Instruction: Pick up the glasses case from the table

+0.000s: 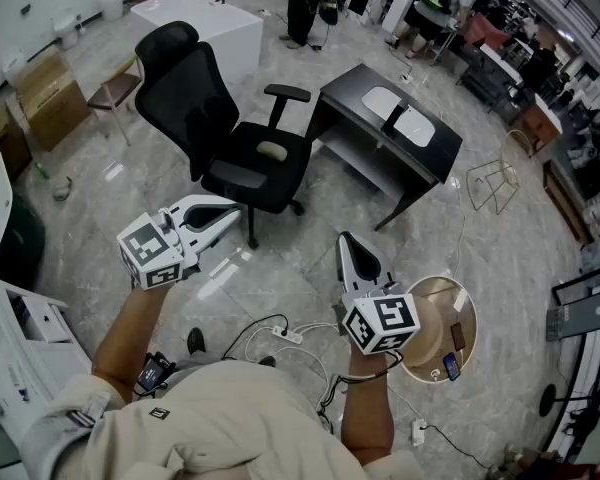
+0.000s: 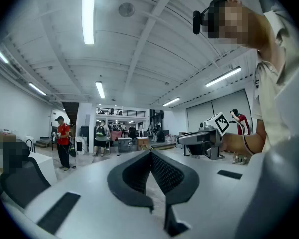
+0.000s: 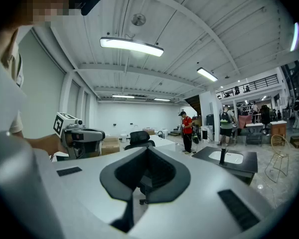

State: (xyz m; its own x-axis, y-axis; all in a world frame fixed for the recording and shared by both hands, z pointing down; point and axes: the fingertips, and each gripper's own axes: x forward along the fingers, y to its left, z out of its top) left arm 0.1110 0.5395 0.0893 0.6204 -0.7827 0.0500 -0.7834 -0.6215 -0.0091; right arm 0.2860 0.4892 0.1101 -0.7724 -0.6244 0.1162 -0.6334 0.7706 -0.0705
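Note:
A black desk (image 1: 435, 153) stands on the floor ahead, far beyond both grippers, and shows again in the right gripper view (image 3: 241, 169). On it lie white oval shapes (image 1: 412, 126) with a slim dark thing (image 1: 393, 116) across them; I cannot tell which is the glasses case. My left gripper (image 1: 240, 211) is held at chest height and points level toward the chair, its jaws shut on nothing (image 2: 150, 152). My right gripper (image 1: 345, 239) points toward the desk, jaws likewise together and empty (image 3: 147, 149). Each gripper shows in the other's view.
A black office chair (image 1: 230, 138) stands between me and the desk's left end. Behind it is a white cabinet (image 1: 205, 23). A round wooden stool (image 1: 435, 313) with small things is at my right, with a power strip and cables (image 1: 285, 333) on the floor. People stand far back.

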